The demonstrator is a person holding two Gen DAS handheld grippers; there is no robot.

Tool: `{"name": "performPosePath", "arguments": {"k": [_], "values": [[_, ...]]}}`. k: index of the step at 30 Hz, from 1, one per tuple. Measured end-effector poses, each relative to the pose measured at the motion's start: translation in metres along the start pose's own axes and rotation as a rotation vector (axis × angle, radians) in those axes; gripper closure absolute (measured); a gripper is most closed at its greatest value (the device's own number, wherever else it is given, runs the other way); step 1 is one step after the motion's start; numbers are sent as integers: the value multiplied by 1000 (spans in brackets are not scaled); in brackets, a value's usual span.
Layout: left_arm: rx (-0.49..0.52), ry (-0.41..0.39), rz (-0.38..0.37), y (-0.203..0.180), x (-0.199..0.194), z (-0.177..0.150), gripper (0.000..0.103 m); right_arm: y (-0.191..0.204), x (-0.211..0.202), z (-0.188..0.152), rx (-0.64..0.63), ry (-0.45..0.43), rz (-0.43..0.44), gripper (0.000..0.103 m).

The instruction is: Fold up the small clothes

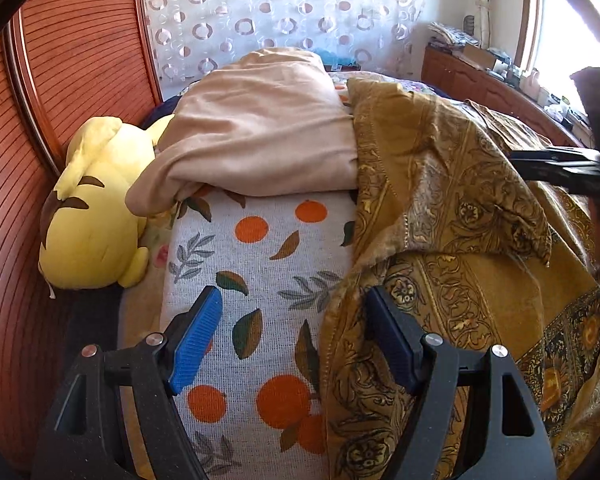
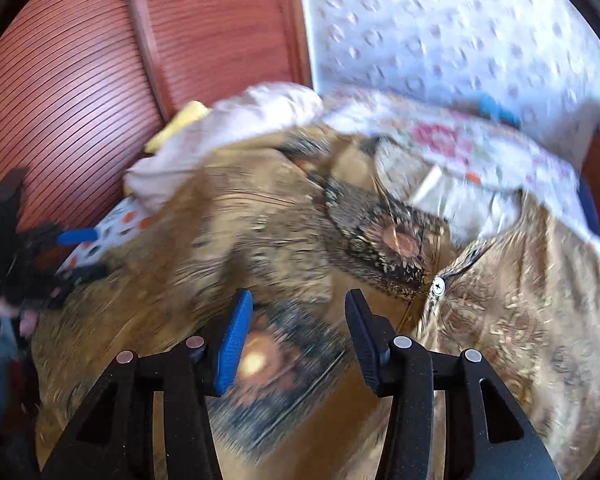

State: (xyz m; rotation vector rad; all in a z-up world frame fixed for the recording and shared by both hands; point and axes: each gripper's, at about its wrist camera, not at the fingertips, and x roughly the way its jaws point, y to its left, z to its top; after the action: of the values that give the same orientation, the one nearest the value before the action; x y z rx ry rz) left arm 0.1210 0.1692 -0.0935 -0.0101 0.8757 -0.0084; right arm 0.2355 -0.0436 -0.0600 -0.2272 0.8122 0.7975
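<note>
A mustard-gold patterned garment (image 1: pixel 452 216) lies rumpled across the right of the bed, one flap folded over itself. My left gripper (image 1: pixel 296 300) is open, low over the bed, its right finger at the garment's left edge and its left finger over the orange-print sheet (image 1: pixel 256 264). My right gripper (image 2: pixel 298 312) is open just above the garment (image 2: pixel 260 216); that view is motion-blurred. A white button (image 2: pixel 438 287) shows on the cloth. The right gripper also shows at the right edge of the left wrist view (image 1: pixel 560 166). The left gripper appears at the left of the right wrist view (image 2: pixel 76 256).
A beige blanket (image 1: pixel 260 128) is heaped at the head of the bed. A yellow plush toy (image 1: pixel 92 216) lies against the wooden headboard (image 1: pixel 80 60). A cluttered wooden cabinet (image 1: pixel 484 76) stands far right under the window. A floral quilt (image 2: pixel 460 140) lies behind the garment.
</note>
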Motion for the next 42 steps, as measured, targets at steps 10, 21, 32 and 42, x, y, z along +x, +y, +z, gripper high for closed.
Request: {"name": "performPosePath", "arguments": {"k": [10,21,32,42], "values": [[-6,-15,-5,1,0,-2,27,-8,26,17,-1,46,48,95],[-8,-14,-3,1,0,-1,25,-51,-24,29,-5,-54,-168,94],[-13,-77,-15,-3,-21,3,25,-86,-50,-23,73,-52,-227,48],[85,-164,-151,-82,-44,32,25,-105,-124,-97,140,-98,-317,48]]}}
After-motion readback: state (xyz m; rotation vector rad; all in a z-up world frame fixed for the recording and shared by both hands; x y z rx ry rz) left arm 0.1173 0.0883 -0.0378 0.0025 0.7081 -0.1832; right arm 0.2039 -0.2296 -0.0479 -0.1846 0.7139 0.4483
